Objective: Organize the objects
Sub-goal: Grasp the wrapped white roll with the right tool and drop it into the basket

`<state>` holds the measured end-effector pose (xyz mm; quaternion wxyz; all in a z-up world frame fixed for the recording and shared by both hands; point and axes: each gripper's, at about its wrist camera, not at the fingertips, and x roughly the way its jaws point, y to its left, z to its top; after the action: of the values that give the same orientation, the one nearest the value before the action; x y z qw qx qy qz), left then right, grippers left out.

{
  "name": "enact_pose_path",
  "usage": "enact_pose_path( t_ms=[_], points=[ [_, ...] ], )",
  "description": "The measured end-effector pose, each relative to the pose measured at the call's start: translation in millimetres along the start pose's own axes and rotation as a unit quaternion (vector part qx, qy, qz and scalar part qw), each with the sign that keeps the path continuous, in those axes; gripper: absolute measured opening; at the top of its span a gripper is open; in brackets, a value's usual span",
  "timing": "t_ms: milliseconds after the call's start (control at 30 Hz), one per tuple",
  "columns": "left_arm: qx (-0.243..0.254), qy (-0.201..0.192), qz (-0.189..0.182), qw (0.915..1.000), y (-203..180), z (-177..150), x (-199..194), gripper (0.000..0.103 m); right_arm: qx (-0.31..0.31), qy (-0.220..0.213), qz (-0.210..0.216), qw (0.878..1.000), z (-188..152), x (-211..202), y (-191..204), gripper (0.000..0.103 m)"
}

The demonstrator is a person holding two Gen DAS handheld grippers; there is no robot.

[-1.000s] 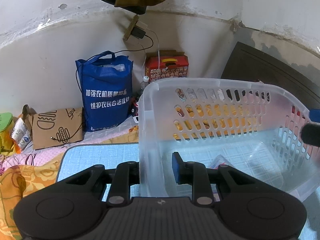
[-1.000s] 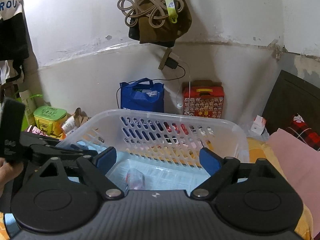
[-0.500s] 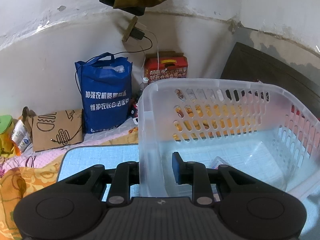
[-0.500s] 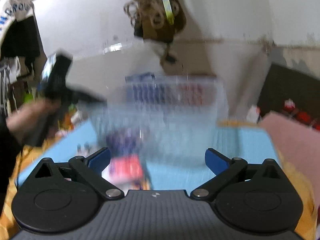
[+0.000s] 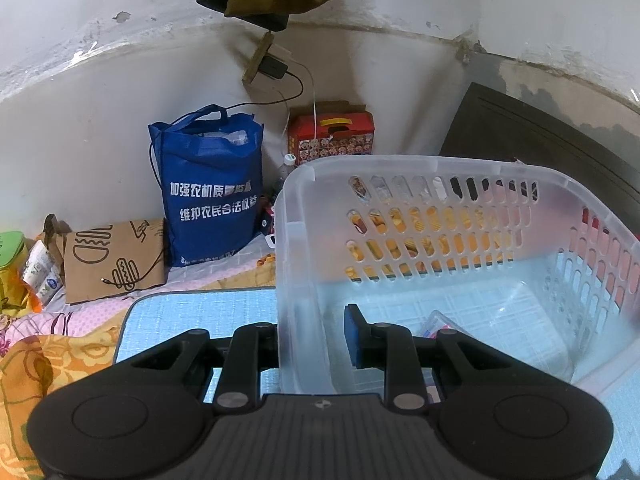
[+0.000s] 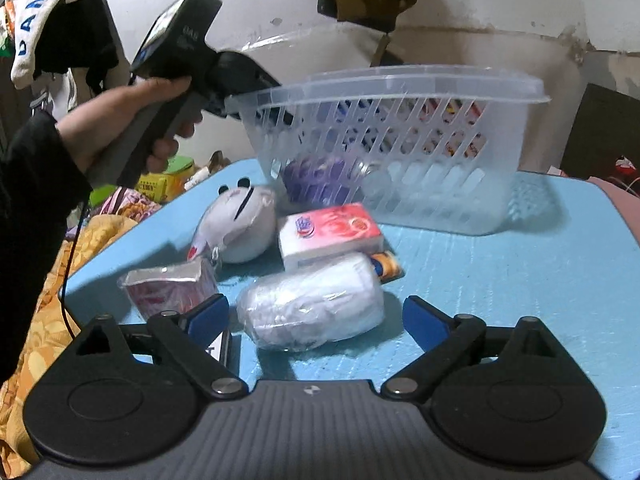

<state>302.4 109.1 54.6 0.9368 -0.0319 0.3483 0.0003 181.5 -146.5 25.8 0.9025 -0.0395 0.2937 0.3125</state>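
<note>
Blue mat (image 6: pixel 520 280) carries the clear basket (image 6: pixel 400 140), its left wall pinched by the left gripper (image 5: pixel 312 336); right gripper (image 6: pixel 316 316), spread, faces a white roll (image 6: pixel 312 304).

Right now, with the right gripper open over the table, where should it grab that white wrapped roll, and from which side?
Grip the white wrapped roll across its rounded middle, coming straight ahead from the near side. It lies on its side between the open right gripper fingers, its length crosswise.
</note>
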Motion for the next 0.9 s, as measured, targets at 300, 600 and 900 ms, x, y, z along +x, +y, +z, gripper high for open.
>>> enact_pose_path(
  t_ms=[300, 600, 900],
  points=[
    [0.006, 0.000, 0.001, 1.0000, 0.2, 0.8, 0.5, 0.029, 0.001, -0.014, -0.009, 1.000, -1.3, -4.3, -1.5, 0.078],
    [0.014, 0.006, 0.004, 0.9999, -1.8, 1.1, -0.6, 0.029, 0.006, -0.054, -0.028, 0.998, 19.7, -29.9, -14.3, 0.078],
    [0.017, 0.013, 0.001, 0.9998, -1.6, 2.8, -0.3, 0.029, -0.012, -0.118, -0.010, 0.993, 78.6, -62.7, -20.1, 0.078]
  ],
)
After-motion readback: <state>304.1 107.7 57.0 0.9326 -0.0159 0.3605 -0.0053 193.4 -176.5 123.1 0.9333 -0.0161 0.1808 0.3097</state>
